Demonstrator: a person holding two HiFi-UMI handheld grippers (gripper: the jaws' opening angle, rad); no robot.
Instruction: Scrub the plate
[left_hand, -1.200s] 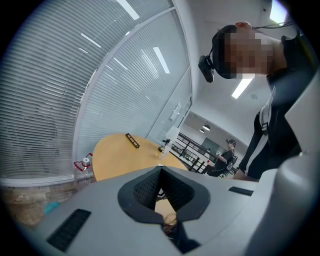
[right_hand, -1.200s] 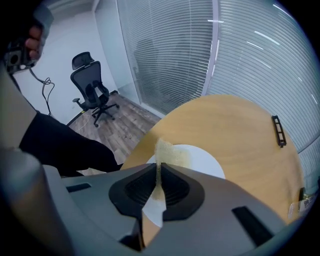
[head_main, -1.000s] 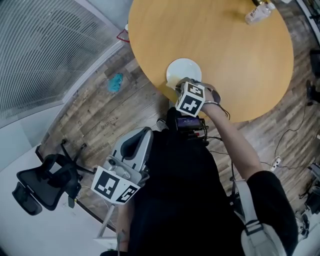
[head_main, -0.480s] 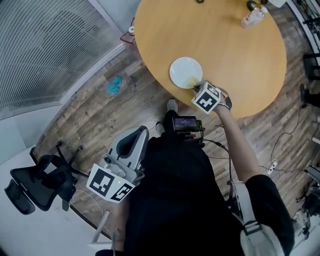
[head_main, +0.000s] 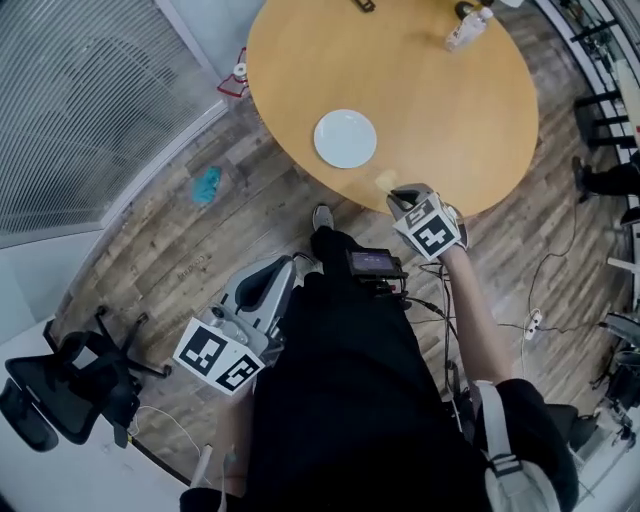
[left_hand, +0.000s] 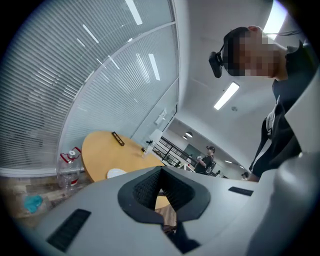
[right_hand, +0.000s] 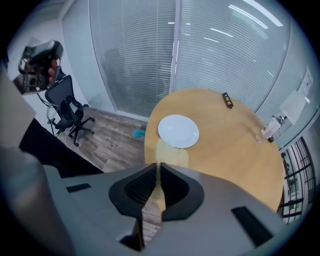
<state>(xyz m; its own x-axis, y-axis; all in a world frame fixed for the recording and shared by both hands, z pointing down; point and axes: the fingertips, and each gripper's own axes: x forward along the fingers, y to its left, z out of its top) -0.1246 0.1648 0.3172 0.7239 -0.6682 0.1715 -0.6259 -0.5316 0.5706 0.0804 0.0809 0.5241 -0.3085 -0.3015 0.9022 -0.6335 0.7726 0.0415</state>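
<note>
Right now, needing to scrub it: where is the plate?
Head view: the plate lies by the table's left edge, up-left of the right gripper's yellow pad.

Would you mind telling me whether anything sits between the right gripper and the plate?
Nothing visible does. Only bare tabletop lies between the right gripper, shut on its yellow scrub pad, and the white plate.

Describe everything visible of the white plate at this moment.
The plate is round, plain white, shallow and smooth-looking; no marks can be made out on it. It lies flat, right way up, on the round wooden table, close to the edge nearest the person. Only the table touches it: the yellow pad clamped in the right gripper is clear of its rim.
</note>
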